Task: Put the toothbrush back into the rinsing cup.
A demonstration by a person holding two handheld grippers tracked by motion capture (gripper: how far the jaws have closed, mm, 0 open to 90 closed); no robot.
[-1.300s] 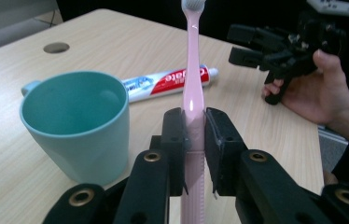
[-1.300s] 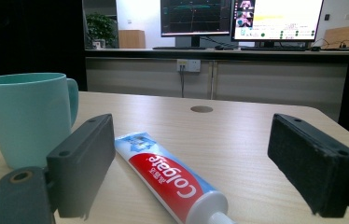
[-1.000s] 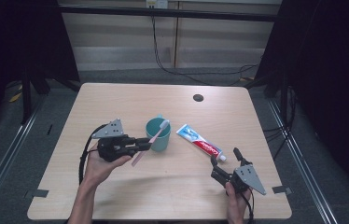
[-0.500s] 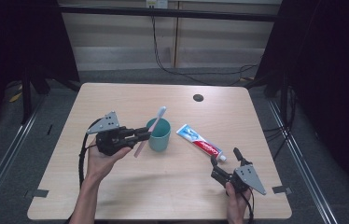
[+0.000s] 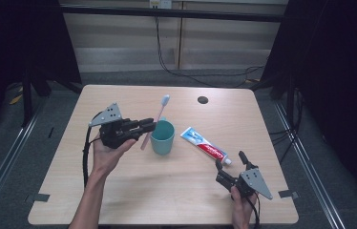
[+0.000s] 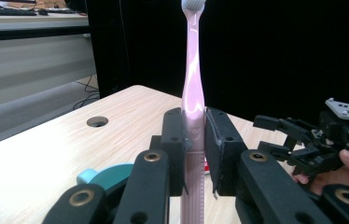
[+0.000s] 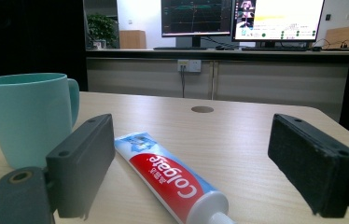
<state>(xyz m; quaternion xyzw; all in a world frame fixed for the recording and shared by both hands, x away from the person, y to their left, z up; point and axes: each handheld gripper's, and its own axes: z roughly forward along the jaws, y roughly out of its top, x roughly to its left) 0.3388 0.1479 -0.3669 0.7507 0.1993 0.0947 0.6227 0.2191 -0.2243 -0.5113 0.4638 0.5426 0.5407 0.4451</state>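
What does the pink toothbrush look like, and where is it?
The pink toothbrush is slim, glossy plastic with a pale bristled head at the top and a ribbed lower handle. It stands nearly upright, clamped at mid-handle between the fingers of the left gripper. In the high view it is held above the table, just left of the teal mug; whether it touches the mug is unclear.
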